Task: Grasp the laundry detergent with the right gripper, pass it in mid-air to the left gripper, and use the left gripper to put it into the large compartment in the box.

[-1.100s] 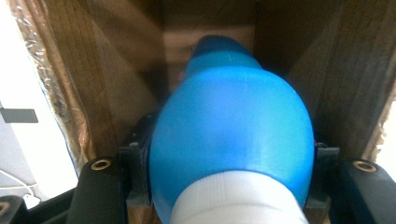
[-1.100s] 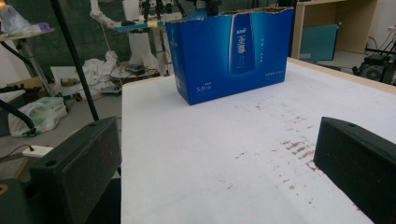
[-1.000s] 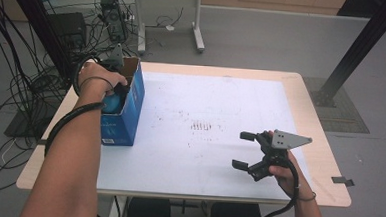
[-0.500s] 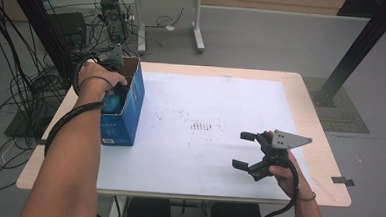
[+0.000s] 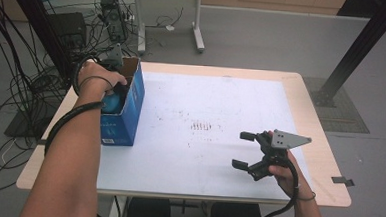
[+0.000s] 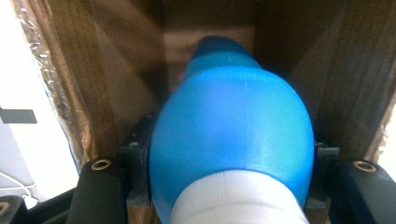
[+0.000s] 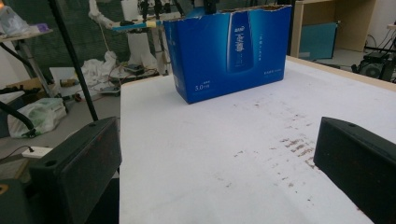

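An open blue cardboard box (image 5: 128, 116) stands upright at the table's left edge; the right gripper view shows its printed side (image 7: 229, 51). Inside it, between brown cardboard walls, is a blue bottle (image 6: 231, 130) with a white band (image 6: 233, 203) at its near end. My left gripper (image 6: 229, 154) reaches down into the box, its jaws pressed on both sides of the bottle. The left hand (image 5: 98, 74) covers most of that gripper in the high view. My right gripper (image 5: 243, 150) rests near the table's front right, open with nothing between its jaws (image 7: 219, 140).
A white sheet (image 5: 221, 97) covers the wooden table (image 5: 313, 145), with small brown stains (image 5: 200, 125) at its middle. Cables and equipment (image 5: 59, 36) crowd the floor to the left. Another desk's legs (image 5: 198, 23) stand behind, and a black post (image 5: 357, 47) rises at the right.
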